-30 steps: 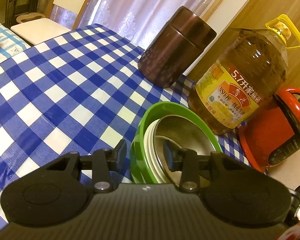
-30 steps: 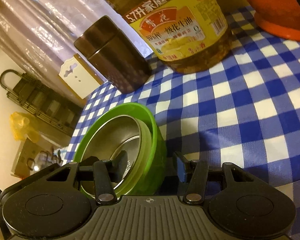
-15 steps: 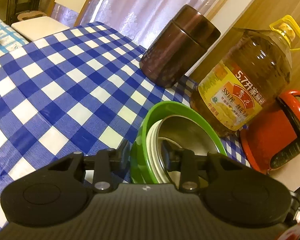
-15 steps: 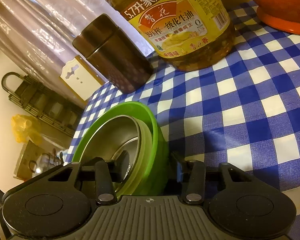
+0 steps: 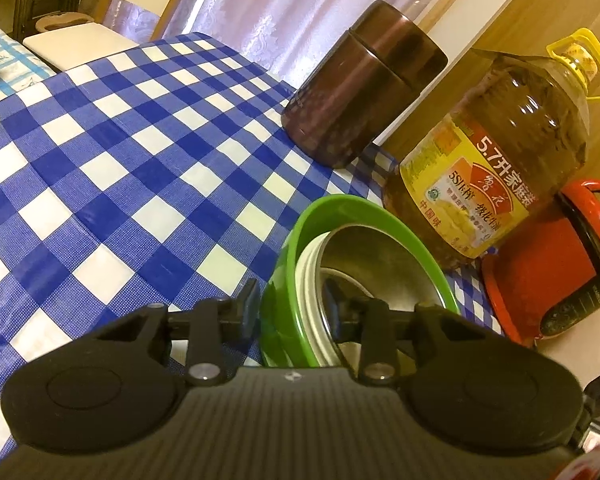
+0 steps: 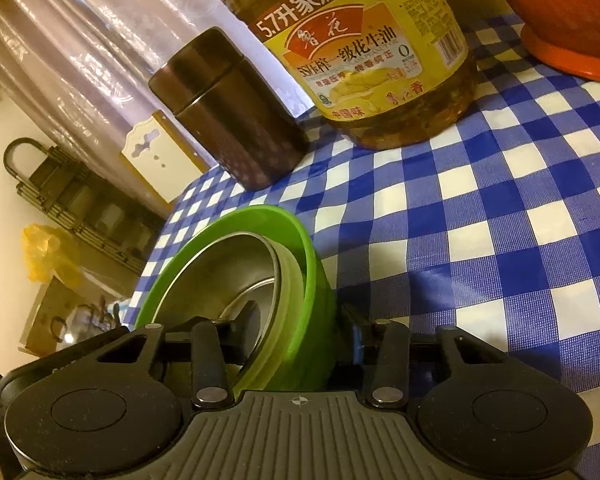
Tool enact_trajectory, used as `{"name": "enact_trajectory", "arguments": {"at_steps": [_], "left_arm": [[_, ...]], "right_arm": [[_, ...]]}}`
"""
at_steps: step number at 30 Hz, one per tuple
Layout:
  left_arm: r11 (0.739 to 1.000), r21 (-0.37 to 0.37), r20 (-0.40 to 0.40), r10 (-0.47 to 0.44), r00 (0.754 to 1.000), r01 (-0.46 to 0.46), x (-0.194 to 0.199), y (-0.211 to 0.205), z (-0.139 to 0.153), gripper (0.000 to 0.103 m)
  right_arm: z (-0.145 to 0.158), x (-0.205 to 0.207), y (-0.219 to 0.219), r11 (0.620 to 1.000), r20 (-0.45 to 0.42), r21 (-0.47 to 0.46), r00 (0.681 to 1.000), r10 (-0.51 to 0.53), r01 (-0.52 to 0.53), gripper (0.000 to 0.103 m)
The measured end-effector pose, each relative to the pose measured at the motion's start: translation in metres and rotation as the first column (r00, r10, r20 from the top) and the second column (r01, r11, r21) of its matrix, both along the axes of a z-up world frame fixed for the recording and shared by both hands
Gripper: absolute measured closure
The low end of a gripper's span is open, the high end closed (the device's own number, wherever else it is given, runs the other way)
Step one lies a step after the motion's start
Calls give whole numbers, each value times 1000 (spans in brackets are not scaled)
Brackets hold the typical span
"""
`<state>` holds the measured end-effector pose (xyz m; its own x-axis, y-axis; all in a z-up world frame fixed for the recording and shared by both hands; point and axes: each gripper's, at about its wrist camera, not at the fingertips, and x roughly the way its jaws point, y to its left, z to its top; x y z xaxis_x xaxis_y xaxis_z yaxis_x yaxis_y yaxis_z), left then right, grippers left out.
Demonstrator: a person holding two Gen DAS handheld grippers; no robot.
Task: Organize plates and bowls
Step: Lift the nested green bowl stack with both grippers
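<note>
Where the blue-and-white checked cloth covers the desk, a big peanut oil jug stands at the back beside a dark brown canister and an orange-red cooker. Nearer sits the green bowl, with a pale bowl and a steel bowl nested inside. The left gripper pinches the stack's wall on one side; the right gripper, jaws just closing, straddles the opposite wall and looks clamped on it.
</note>
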<state>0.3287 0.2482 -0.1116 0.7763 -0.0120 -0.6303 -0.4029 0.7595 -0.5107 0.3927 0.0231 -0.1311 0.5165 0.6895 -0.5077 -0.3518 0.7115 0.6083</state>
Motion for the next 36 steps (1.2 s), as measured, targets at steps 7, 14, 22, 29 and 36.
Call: {"name": "enact_trajectory", "arguments": {"at_steps": [7, 14, 22, 29, 36], "left_arm": [[1000, 13, 0, -5, 1000, 5, -1, -2, 0, 73], [1000, 25, -5, -14, 1000, 15, -2, -4, 3, 74], [999, 46, -12, -21, 1000, 21, -3, -8, 7, 76], [999, 38, -12, -16, 1000, 16, -3, -7, 4, 76], [997, 70, -46, -35, 998, 38, -12, -14, 10, 77]], "right_arm": [[0, -5, 5, 999, 40, -35, 999, -2, 3, 62], [0, -7, 3, 999, 35, -37, 999, -4, 5, 64], [1, -8, -1, 999, 15, -33, 1000, -11, 12, 69], [1, -8, -2, 999, 13, -40, 1000, -11, 12, 69], [3, -10, -2, 999, 1, -53, 1000, -5, 5, 72]]}}
